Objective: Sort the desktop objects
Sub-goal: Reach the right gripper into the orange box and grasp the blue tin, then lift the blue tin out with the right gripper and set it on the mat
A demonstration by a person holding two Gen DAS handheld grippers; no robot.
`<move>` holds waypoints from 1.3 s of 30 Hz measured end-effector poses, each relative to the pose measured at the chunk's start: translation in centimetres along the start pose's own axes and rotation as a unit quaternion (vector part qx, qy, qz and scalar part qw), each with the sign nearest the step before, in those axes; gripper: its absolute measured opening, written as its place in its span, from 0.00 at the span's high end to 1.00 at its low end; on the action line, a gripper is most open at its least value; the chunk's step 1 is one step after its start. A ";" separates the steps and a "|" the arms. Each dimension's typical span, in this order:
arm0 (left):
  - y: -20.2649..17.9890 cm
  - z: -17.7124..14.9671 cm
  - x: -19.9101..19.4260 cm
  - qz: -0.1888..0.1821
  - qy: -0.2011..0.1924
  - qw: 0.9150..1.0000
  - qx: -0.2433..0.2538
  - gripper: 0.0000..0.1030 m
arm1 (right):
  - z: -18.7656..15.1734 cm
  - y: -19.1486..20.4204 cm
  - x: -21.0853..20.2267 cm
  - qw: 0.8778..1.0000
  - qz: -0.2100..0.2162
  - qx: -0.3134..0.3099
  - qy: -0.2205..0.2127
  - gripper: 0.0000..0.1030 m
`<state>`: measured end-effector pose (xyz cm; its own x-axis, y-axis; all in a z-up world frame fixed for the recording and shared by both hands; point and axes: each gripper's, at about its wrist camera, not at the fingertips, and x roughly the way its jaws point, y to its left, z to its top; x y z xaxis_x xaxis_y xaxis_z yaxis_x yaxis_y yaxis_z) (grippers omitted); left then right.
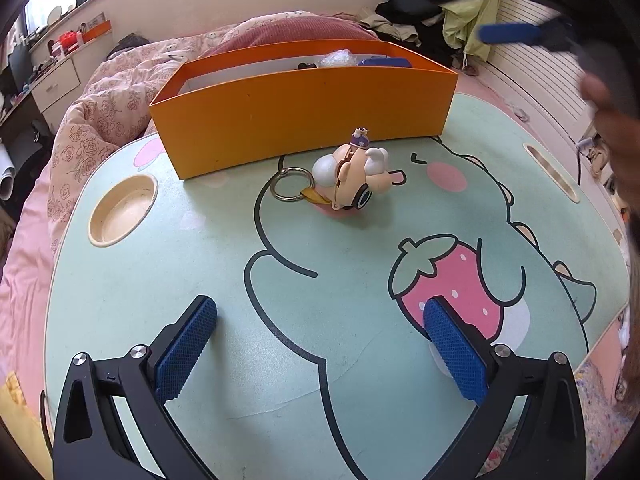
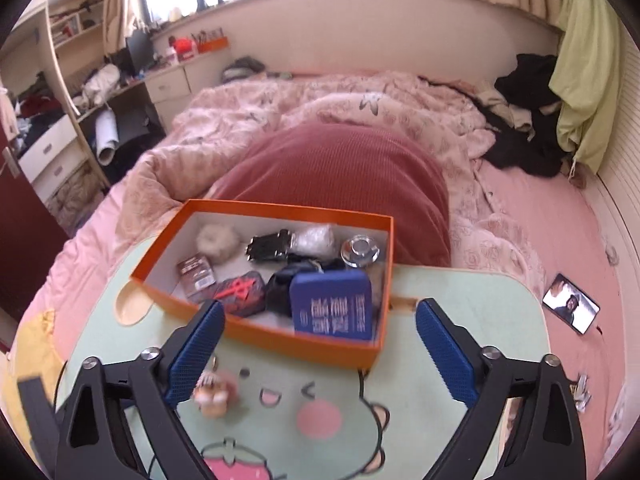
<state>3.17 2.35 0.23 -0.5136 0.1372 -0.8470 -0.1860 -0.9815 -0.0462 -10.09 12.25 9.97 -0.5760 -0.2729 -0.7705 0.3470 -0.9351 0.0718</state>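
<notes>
Both blue-padded jaws of the left hand-held gripper point(image 1: 320, 348) stand apart, empty, over the worktop point(image 1: 160, 300). Farther off, the figurine keychain point(image 1: 356, 178) lies before the orange box point(image 1: 304, 120): light, hard, lumpy; likely best pinched across its body. Rightward, the right hand-held gripper point(image 2: 320, 348) gapes empty.

The box point(image 2: 256, 332) is coloured orange outside, white inside. The table point(image 1: 160, 280) under it is printed mint green with a black-outlined cartoon animal, pink cheeks and a pink strawberry point(image 1: 452, 280). In front of the box a cream-and-white keychain figure point(image 1: 356, 178) is seen; inside the box, a blue case point(image 2: 332, 306) printed with white characters.
</notes>
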 end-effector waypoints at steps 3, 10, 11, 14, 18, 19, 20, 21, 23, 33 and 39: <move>-0.1 0.0 0.0 0.000 0.000 1.000 0.000 0.00 | 1.8 -0.1 3.3 0.999 0.001 0.005 0.044 0.21; -0.4 0.1 -0.1 0.001 -0.002 1.000 -0.001 0.00 | 1.8 0.1 7.4 0.993 -0.043 -0.021 0.109 0.23; -0.4 0.2 -0.1 0.001 -0.002 1.000 -0.001 0.00 | 1.8 0.2 7.7 0.992 -0.056 -0.027 0.112 0.23; -0.4 0.3 0.0 0.000 -0.002 1.000 -0.002 0.00 | 1.8 0.0 7.8 0.992 -0.062 -0.027 0.111 0.23; -0.5 0.4 0.0 0.001 -0.003 1.000 -0.001 0.00 | 1.5 0.5 8.6 0.989 -0.076 -0.051 0.120 0.23; -0.4 0.4 0.1 0.001 -0.003 1.000 -0.001 0.00 | 1.3 0.9 8.8 0.987 -0.071 -0.061 0.127 0.33; -0.4 0.5 0.1 0.000 -0.003 1.000 -0.002 0.00 | 1.1 1.1 9.1 0.986 -0.065 -0.063 0.138 0.35; -0.4 0.5 0.1 0.000 -0.003 1.000 -0.002 0.00 | 1.0 1.2 9.3 0.986 -0.061 -0.065 0.139 0.35; -0.2 0.4 0.1 0.000 -0.004 1.000 -0.001 0.00 | 1.0 1.1 9.3 0.987 -0.056 -0.061 0.136 0.35; -0.2 0.3 0.1 0.000 -0.004 1.000 -0.001 0.00 | 1.5 -0.2 0.2 1.000 0.013 -0.008 -0.012 0.35; -0.1 0.3 0.1 0.000 -0.005 1.000 -0.001 0.00 | -2.2 0.7 -4.3 0.998 0.043 -0.045 0.005 0.35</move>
<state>2.90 2.54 0.30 -0.5213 0.1386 -0.8420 -0.1847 -0.9817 -0.0472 -5.76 13.30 11.89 -0.5339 -0.3492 -0.7701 0.4598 -0.8842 0.0821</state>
